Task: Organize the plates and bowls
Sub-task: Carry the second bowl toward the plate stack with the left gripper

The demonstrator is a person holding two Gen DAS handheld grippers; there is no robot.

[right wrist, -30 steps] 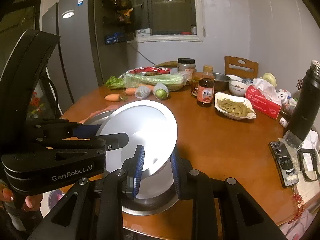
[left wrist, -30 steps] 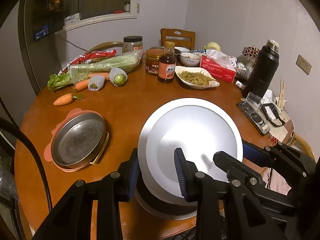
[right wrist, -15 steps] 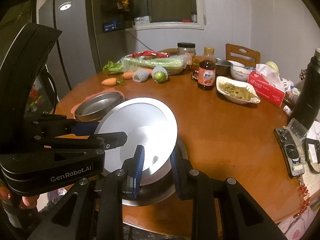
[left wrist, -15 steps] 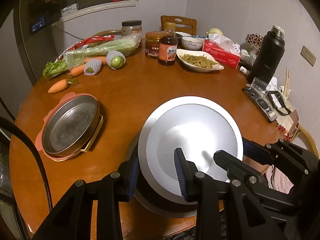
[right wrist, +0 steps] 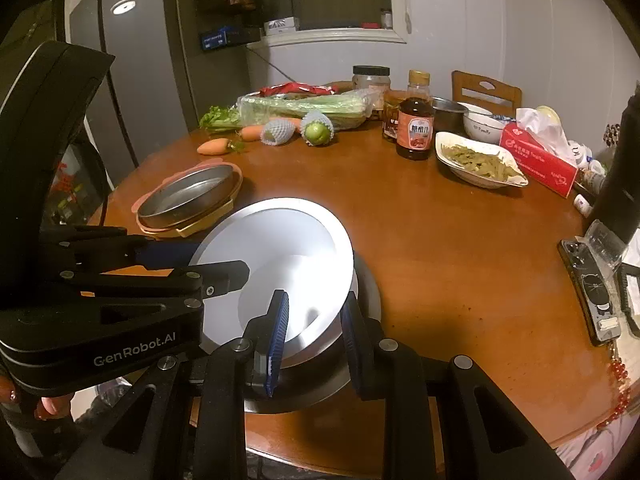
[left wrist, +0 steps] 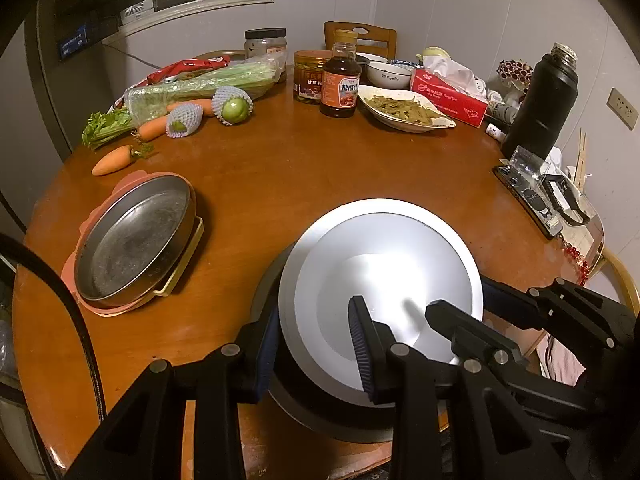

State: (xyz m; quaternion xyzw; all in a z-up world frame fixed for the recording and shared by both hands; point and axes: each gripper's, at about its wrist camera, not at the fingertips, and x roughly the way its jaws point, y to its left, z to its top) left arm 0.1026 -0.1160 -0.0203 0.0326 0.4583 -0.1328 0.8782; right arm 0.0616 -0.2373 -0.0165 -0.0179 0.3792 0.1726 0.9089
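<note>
A pale silver plate (left wrist: 384,264) (right wrist: 276,248) hangs tilted just over a larger dark metal dish (left wrist: 320,412) (right wrist: 360,364) near the table's front edge; whether they touch I cannot tell. My left gripper (left wrist: 314,340) is shut on the plate's near-left rim, one blue pad inside and one below. My right gripper (right wrist: 314,328) is shut on the opposite rim the same way. Each gripper also shows in the other's view, the right gripper (left wrist: 460,300) at the right and the left gripper (right wrist: 220,260) at the left.
A metal pan stacked on a pink plate and yellow tray (left wrist: 132,240) (right wrist: 188,196) sits to the left. Further back are carrots (left wrist: 112,160), celery, a sauce bottle (left wrist: 340,80), a dish of greens (left wrist: 404,108), a tissue box, a black flask (left wrist: 540,100) and a phone (right wrist: 592,284).
Both grippers have come down together with the plate, which now sits lower over the dark dish. The views tilt further down at the table.
</note>
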